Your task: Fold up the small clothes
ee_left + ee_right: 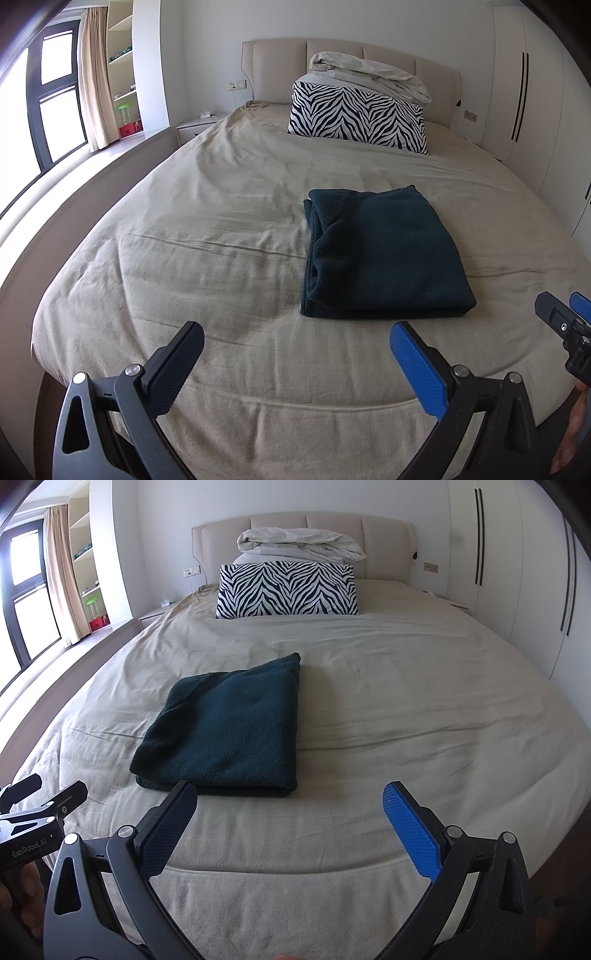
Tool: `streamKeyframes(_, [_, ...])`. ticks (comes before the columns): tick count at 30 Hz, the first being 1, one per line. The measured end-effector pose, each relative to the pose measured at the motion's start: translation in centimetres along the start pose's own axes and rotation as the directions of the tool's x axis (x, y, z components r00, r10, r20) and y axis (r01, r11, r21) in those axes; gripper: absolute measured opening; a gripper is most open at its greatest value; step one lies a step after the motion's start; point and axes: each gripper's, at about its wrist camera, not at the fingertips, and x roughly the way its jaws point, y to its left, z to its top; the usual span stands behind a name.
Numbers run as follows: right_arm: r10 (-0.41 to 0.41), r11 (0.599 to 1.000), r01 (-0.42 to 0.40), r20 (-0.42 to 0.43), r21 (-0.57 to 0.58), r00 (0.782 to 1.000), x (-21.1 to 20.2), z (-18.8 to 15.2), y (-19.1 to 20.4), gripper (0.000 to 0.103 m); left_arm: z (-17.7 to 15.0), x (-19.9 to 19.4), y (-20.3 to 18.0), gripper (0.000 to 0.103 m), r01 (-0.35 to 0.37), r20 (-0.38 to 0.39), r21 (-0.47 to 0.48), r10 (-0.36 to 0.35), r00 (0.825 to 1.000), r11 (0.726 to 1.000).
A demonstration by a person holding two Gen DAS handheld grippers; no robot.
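Note:
A dark teal fleece garment (380, 254) lies folded into a thick rectangle on the beige bed sheet (221, 229); in the right wrist view the same garment (229, 731) sits left of centre. My left gripper (295, 339) hangs open over the sheet, short of the garment's near edge, nothing between its fingers. My right gripper (290, 801) is also open and empty, its left fingertip just in front of the garment's near edge. The right gripper (565, 314) shows at the left wrist view's right edge, and the left gripper (40, 790) at the right wrist view's left edge.
A zebra-print pillow (358, 114) and a bundled pale duvet (369, 74) lie at the padded headboard (273, 62). White wardrobes (517, 572) line the right wall. Shelves (122, 55), a curtain and a window are at the left. A hand (572, 424) holds the right gripper.

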Motion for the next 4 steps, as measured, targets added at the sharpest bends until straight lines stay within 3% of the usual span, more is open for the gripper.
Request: streamKeyframes(4, [0.004, 1.000, -0.004, -0.006, 0.005, 1.000, 0.21, -0.60, 0.24, 0.103, 0.31, 0.02, 0.08, 0.103, 0.002, 0.002, 0.005, -0.002, 1.000, 1.000])
